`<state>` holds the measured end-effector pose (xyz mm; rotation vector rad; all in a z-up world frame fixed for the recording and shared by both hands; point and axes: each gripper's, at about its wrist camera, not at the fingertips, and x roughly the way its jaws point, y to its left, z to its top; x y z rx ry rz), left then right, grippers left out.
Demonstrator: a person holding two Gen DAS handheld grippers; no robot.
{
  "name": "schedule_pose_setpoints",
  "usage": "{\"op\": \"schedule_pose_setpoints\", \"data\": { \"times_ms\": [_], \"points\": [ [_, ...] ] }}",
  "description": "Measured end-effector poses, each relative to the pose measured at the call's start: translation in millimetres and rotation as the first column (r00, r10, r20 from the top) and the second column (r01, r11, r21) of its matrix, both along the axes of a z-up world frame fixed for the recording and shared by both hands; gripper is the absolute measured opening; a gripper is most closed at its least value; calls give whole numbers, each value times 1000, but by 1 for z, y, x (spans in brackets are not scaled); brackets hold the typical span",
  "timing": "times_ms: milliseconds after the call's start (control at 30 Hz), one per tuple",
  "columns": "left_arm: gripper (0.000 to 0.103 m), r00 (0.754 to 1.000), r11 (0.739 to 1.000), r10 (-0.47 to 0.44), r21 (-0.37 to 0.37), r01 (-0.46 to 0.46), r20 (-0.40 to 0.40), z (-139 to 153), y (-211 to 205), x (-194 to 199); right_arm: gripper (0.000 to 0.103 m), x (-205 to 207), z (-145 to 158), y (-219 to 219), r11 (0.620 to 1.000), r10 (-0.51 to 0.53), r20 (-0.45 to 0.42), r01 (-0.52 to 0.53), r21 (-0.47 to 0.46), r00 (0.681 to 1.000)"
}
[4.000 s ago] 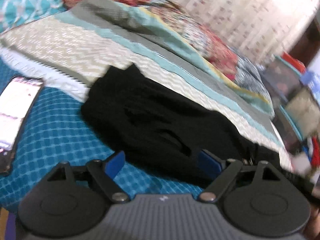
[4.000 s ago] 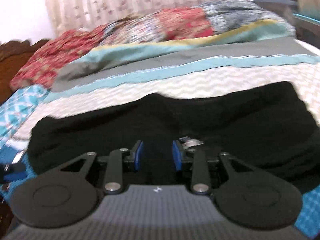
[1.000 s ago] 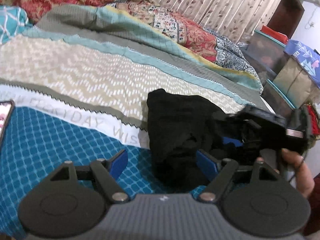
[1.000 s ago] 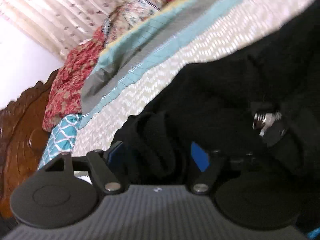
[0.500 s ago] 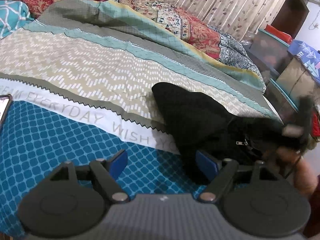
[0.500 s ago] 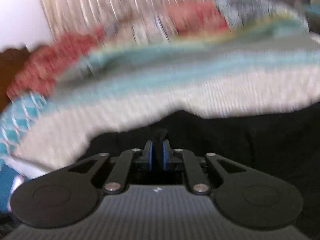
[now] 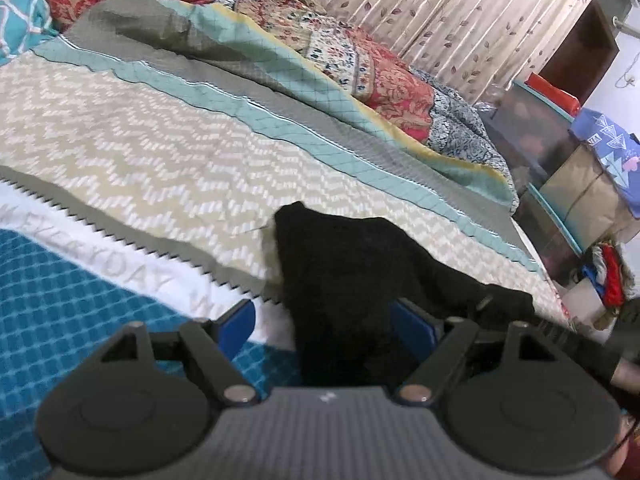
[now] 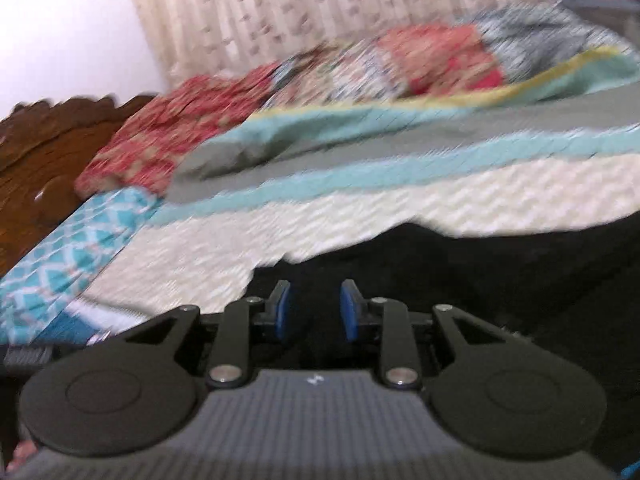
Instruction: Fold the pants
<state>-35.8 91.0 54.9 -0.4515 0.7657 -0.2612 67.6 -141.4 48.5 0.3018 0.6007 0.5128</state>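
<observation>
The black pants (image 7: 352, 264) lie bunched on the bed (image 7: 160, 152), over its chevron and teal covers. The left claw (image 7: 324, 320) gapes wide with the cloth between its pads, unpinched. The right claw (image 8: 314, 310) hovers half open over the pants, holding nothing.

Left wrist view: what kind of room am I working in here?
Most likely a bedroom. The black pants lie on a bed with a patterned bedspread, a rumpled quilt is piled along its far side, and curtains hang behind. The right wrist view shows a carved wooden headboard.
</observation>
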Motion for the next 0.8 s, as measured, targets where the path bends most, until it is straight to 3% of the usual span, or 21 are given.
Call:
{"op": "schedule_pose_setpoints", "data": {
  "times_ms": [67,167,200,267,367,467,567,667,800],
  "points": [
    [73,1000,999,-7,32,8,-30,-8,-10,9,31,2,-15,4,999,32,-75,-32,6,997],
    [72,983,994,-12,102,31,-181,-38,-24,25,28,20,-54,12,999,51,-286,-50,12,957],
    [73,976,993,-10,115,36,-217,-51,-26,28,27,20,-64,5,997,43,-277,-25,70,960],
    [75,984,990,-17,135,41,-176,-57,-29,23,27,23,-64,0,994,51,-287,-22,103,957],
    [75,985,985,-11,169,40,-170,-47,-34,20,33,19,-53,-8,991,56,-284,-18,132,957],
    [73,988,986,-5,166,31,-156,-36,-33,12,36,7,-39,-32,983,20,-228,22,182,974],
    [74,994,983,4,180,16,-108,-20,-28,1,37,-4,-28,-73,970,-74,-184,114,217,980],
    [74,998,983,29,180,-18,-57,-5,-24,-6,39,-19,-22,-121,938,-212,-166,248,241,963],
    [72,999,988,48,144,-48,4,15,-22,-5,40,-41,-21,-176,869,-396,-163,426,251,904]
  ]
}}
